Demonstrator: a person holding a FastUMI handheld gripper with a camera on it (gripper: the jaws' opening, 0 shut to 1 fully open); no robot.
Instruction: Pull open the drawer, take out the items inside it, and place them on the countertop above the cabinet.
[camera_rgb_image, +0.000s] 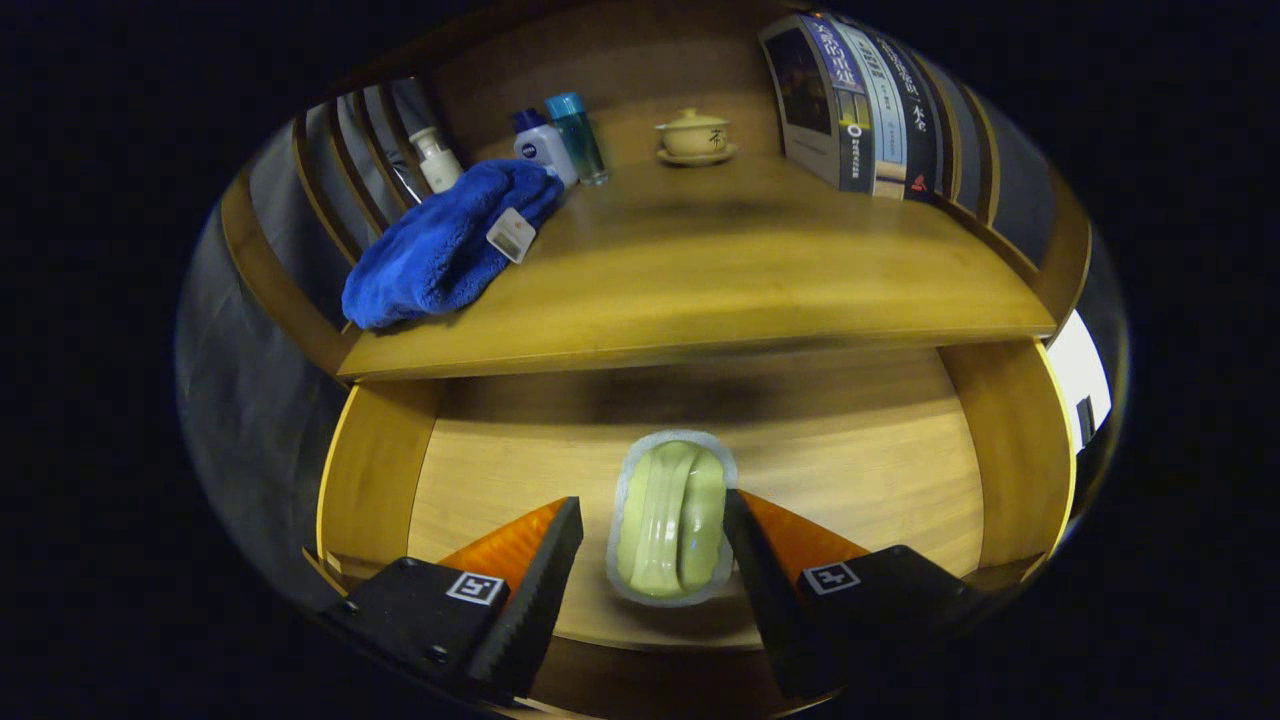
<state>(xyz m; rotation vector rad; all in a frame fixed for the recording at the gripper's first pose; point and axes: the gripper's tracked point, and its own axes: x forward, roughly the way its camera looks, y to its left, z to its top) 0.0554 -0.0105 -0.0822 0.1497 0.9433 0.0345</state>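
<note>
The drawer (480, 470) is open, and the green packet (672, 520) lies between the gripper's (655, 545) parted fingers, the right one perhaps touching. Next: close, lift, set it on the countertop (720, 270) at twelve o'clock.

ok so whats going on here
A person's handheld gripper is reaching into the pulled-open drawer, its fingers open on either side of a pale green sealed packet lying on the drawer floor, not clearly pressing it. On the countertop above sit a blue towel, some bottles, a lidded teacup and books.
</note>
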